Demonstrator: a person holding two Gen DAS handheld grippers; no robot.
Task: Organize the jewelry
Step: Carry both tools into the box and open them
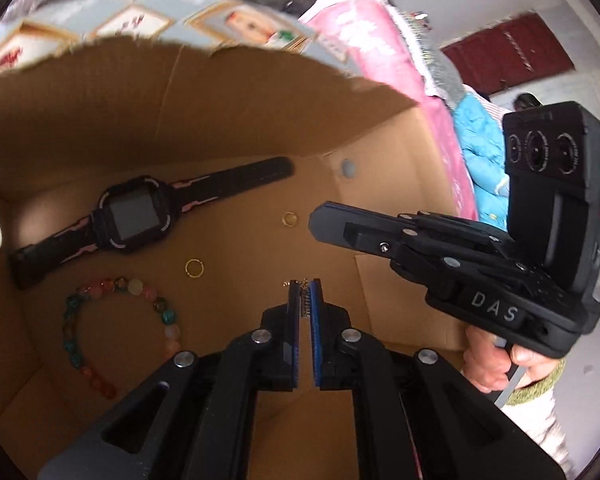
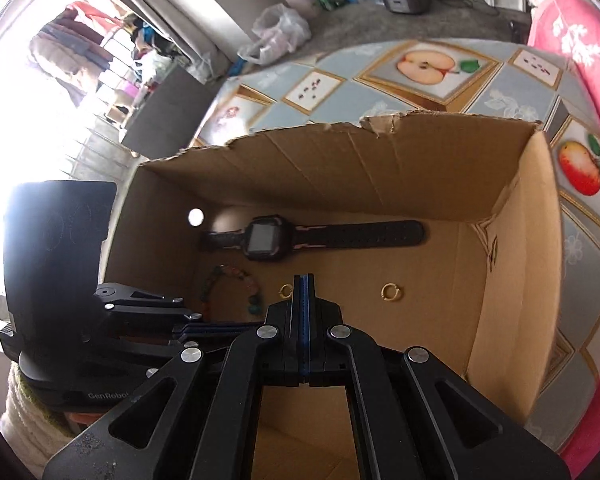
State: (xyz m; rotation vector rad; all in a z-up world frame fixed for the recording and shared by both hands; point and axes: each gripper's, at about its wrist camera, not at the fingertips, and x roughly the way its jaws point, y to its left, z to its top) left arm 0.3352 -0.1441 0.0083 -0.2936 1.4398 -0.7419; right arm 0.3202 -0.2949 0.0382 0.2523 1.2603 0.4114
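An open cardboard box point(image 1: 100, 100) point(image 2: 380, 168) holds the jewelry. On its floor lie a black watch point(image 1: 134, 218) point(image 2: 262, 238), a bracelet of coloured beads point(image 1: 120, 286) point(image 2: 236, 278) and two gold rings point(image 1: 289, 219) point(image 1: 194, 268), which the right wrist view shows as rings point(image 2: 390, 291) point(image 2: 286, 290). My left gripper point(image 1: 305, 286) hangs over the box floor, shut on a thin silvery chain point(image 1: 304, 300) that pokes out at the tips. My right gripper point(image 2: 303, 280) point(image 1: 320, 224) is shut with nothing seen between its pads, just right of the left one.
The box has torn upper edges and stands on a table with a grey cloth printed with fruit pictures point(image 2: 420, 68). A pink blanket point(image 1: 372, 40) lies beyond the box. A hand point(image 1: 488, 360) holds the right gripper's handle.
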